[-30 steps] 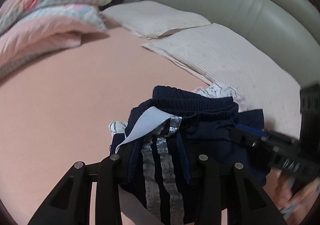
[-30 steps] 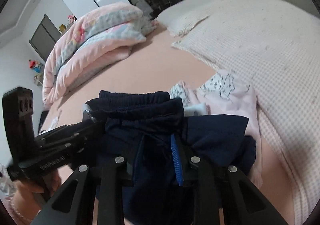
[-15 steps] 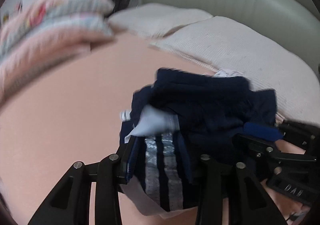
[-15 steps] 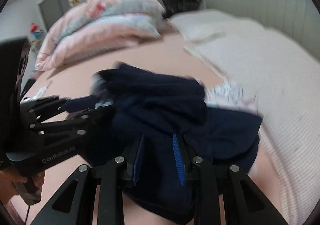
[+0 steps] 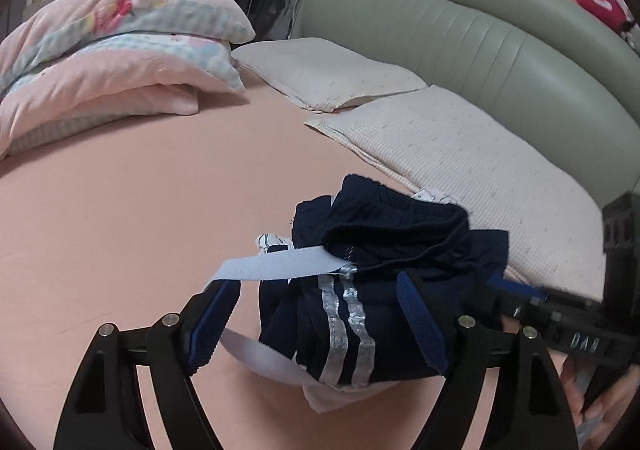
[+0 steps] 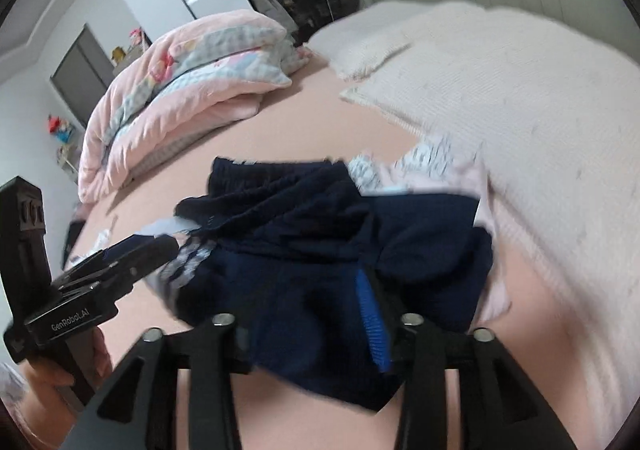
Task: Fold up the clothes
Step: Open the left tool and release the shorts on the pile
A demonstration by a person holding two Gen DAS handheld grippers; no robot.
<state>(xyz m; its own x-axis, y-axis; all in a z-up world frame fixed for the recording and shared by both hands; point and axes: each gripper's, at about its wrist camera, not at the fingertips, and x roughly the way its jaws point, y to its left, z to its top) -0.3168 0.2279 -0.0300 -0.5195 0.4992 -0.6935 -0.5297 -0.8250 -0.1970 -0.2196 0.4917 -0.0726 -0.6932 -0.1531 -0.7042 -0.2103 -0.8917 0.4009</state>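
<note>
Folded navy shorts (image 5: 384,250) with silver side stripes and a pale blue lining strip lie bunched on the pink bed sheet (image 5: 120,218). My left gripper (image 5: 316,322) is open, its blue-padded fingers spread either side of the striped end. The shorts also fill the right wrist view (image 6: 320,242). My right gripper (image 6: 316,322) has its fingers spread with navy fabric draped between them; its left pad is hidden by cloth. The left gripper shows in the right wrist view (image 6: 136,254) at the shorts' left end.
A pink and white patterned garment (image 6: 432,170) lies under the shorts. Two cream pillows (image 5: 460,162) and a grey-green headboard (image 5: 460,30) stand to the right. A folded pink quilt (image 5: 100,62) lies at the back left.
My left gripper has opened and let go of the striped end of the shorts. The right gripper's fingers have spread wider. The shorts now rest lower on the bed.
</note>
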